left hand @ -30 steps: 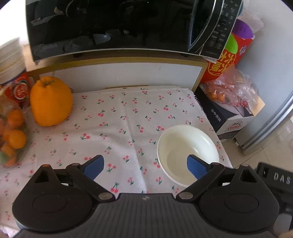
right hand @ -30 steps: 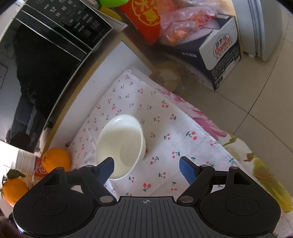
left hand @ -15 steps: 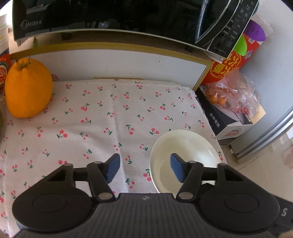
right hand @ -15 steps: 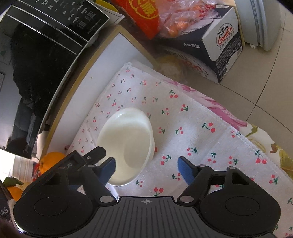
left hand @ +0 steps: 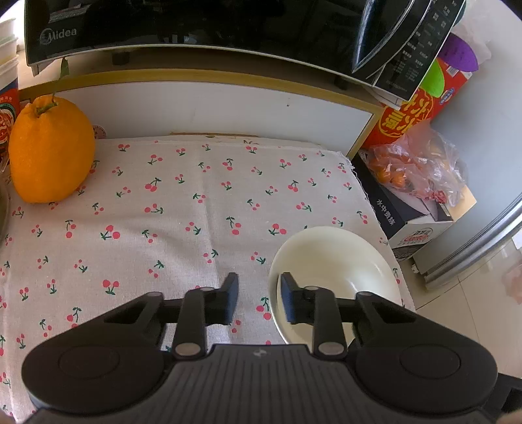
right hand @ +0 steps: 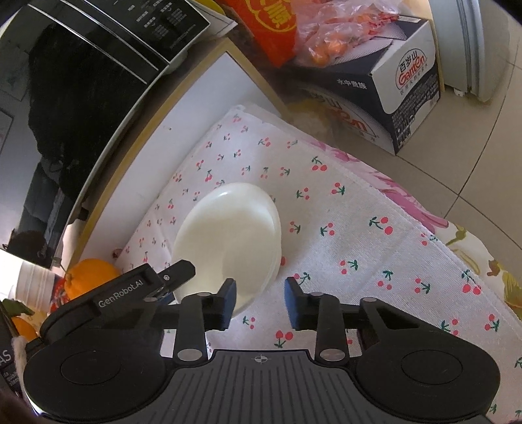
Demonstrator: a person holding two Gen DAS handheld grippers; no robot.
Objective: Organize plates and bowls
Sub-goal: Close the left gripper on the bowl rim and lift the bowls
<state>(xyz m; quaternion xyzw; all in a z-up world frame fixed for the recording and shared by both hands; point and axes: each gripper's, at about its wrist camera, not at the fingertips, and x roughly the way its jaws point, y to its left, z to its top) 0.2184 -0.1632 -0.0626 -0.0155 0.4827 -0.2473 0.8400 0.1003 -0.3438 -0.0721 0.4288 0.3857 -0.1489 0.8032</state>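
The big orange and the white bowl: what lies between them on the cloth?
Nothing: between the big orange and the white bowl only bare cherry-print cloth lies. The left wrist view shows this.

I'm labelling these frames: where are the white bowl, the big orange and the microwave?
white bowl point(left hand: 339, 257), left wrist view, inner wall.
big orange point(left hand: 50, 153), left wrist view, middle of peel.
microwave point(left hand: 195, 22), left wrist view, dark door.

left gripper point(left hand: 257, 301) points forward and down, jaws narrowly parted; right gripper point(right hand: 259, 301) likewise (its jaws a little apart, nothing between them), left gripper's finger beside it.
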